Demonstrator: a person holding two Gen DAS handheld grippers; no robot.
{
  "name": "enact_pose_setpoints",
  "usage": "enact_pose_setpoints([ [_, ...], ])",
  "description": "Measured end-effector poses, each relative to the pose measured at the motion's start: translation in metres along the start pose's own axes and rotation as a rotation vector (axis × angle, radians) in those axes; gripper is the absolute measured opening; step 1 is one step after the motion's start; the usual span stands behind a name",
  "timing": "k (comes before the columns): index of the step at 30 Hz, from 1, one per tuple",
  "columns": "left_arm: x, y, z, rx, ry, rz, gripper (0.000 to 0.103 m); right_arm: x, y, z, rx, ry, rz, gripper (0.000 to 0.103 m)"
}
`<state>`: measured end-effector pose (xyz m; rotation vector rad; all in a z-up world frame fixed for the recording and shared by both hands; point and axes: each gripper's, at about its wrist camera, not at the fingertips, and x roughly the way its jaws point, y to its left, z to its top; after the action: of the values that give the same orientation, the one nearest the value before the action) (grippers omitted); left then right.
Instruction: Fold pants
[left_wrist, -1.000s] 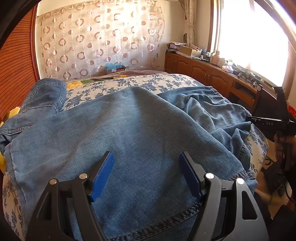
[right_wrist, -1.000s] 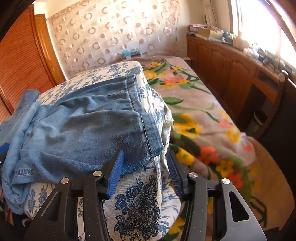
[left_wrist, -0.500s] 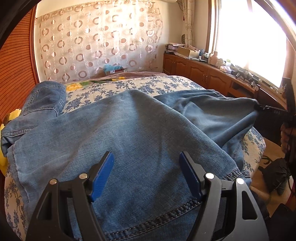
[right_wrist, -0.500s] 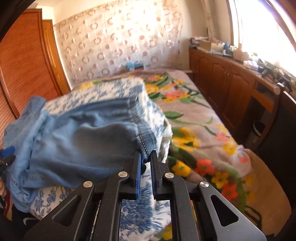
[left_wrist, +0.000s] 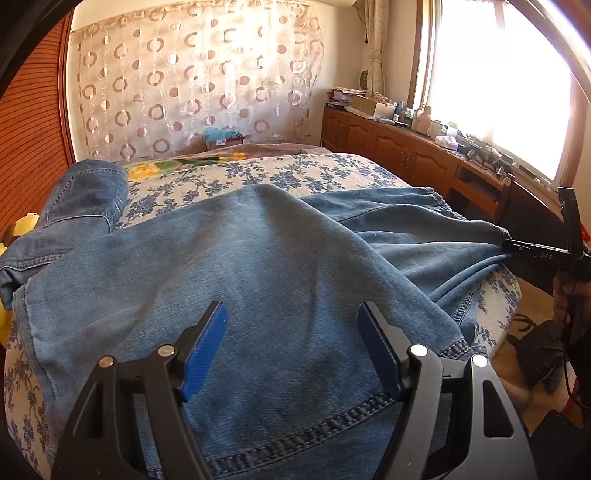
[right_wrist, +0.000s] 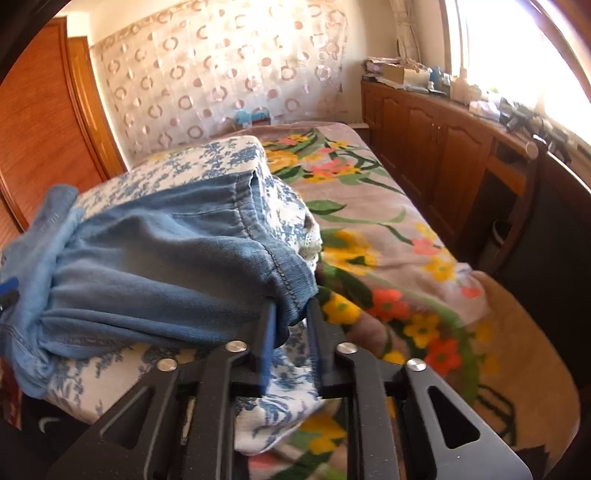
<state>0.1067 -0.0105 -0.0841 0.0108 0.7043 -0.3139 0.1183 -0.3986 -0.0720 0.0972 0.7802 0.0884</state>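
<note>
Blue denim pants (left_wrist: 258, 266) lie spread over a bed with a blue floral cover (left_wrist: 295, 170). My left gripper (left_wrist: 291, 347) is open, hovering over the wide denim near a stitched hem, holding nothing. My right gripper (right_wrist: 290, 314) is shut on the hem of the pants (right_wrist: 291, 280) at the bed's corner, and the cloth is pulled taut toward it. In the left wrist view the right gripper (left_wrist: 509, 245) shows at the far right with the denim stretched to it.
A floral blanket (right_wrist: 388, 240) covers the lower bed on the right. Wooden cabinets (left_wrist: 406, 155) with cluttered tops run under the window. A wooden wardrobe (right_wrist: 44, 129) stands left. A patterned curtain (left_wrist: 192, 81) hangs behind.
My right gripper closed on the pants hem and pulled it out and up, stretching the cloth. My left gripper stayed open over the denim.
</note>
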Motion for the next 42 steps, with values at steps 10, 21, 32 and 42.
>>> enact_pose_setpoints([
  [10, -0.006, -0.016, 0.002, 0.026, -0.004, -0.025, 0.073, 0.01, 0.006, -0.01, 0.066, 0.015, 0.022, 0.049],
  [21, -0.008, -0.027, 0.006, 0.048, 0.001, -0.016, 0.073, 0.016, 0.005, -0.008, 0.137, 0.011, 0.061, 0.049],
  [32, -0.02, -0.034, 0.014, 0.065, -0.025, -0.012, 0.073, 0.008, 0.015, 0.005, 0.103, -0.051, 0.023, 0.012],
  [42, -0.046, -0.018, 0.02, 0.052, -0.07, 0.02, 0.073, -0.022, 0.061, 0.041, 0.009, -0.141, 0.137, 0.007],
])
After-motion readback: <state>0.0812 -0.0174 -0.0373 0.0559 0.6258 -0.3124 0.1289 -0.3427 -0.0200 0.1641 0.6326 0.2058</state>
